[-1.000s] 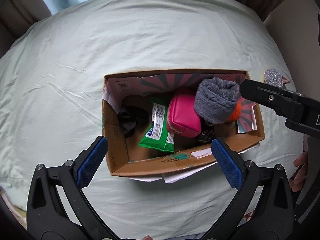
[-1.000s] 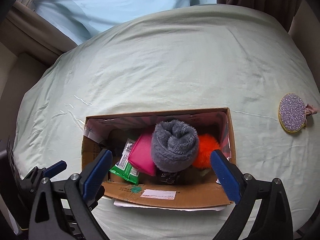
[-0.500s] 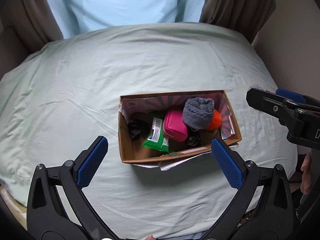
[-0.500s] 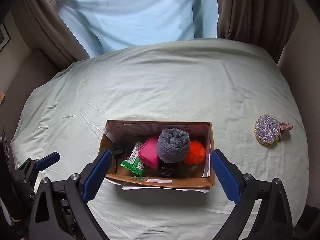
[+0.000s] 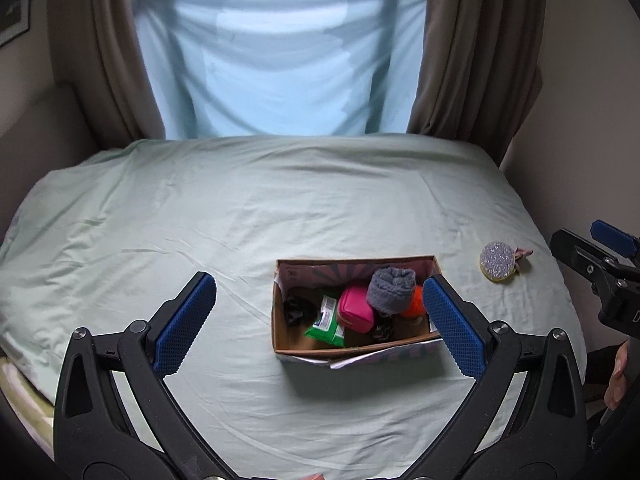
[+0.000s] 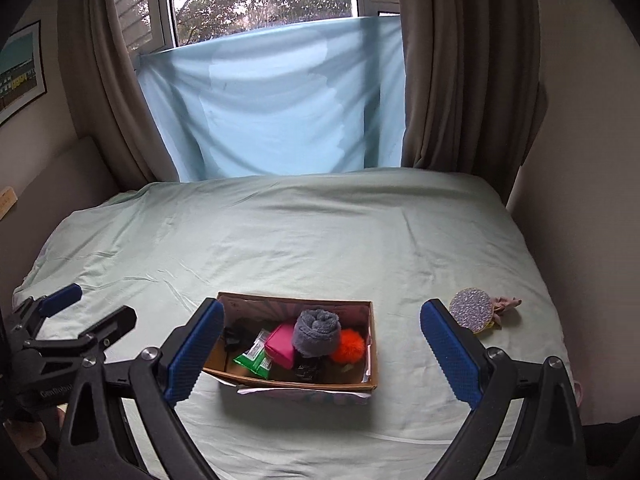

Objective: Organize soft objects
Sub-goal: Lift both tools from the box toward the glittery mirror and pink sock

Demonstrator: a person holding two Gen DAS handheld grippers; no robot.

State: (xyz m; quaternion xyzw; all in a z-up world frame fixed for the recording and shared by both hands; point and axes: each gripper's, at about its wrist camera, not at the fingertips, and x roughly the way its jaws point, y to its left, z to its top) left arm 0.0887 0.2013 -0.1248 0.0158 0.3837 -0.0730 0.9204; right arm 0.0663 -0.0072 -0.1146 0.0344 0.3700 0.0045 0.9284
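While both gape empty, left hand-held gripper, right hand-held gripper

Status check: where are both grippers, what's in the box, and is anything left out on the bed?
Left gripper and right gripper open, empty, above the bed. Cardboard box holds grey rolled sock, pink pouch, orange pom-pom. Glittery round item outside, right of box.

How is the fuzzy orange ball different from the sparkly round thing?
The orange ball is fluffy and bright orange; the sparkly round thing is flat, silvery and glittery with a yellowish edge. The orange ball sits inside the cardboard box, tucked beside the grey rolled cloth; the sparkly round thing lies alone on the bed sheet, outside the box to its right. The ball is partly hidden; the sparkly one shows nearly whole. Both are round and small.
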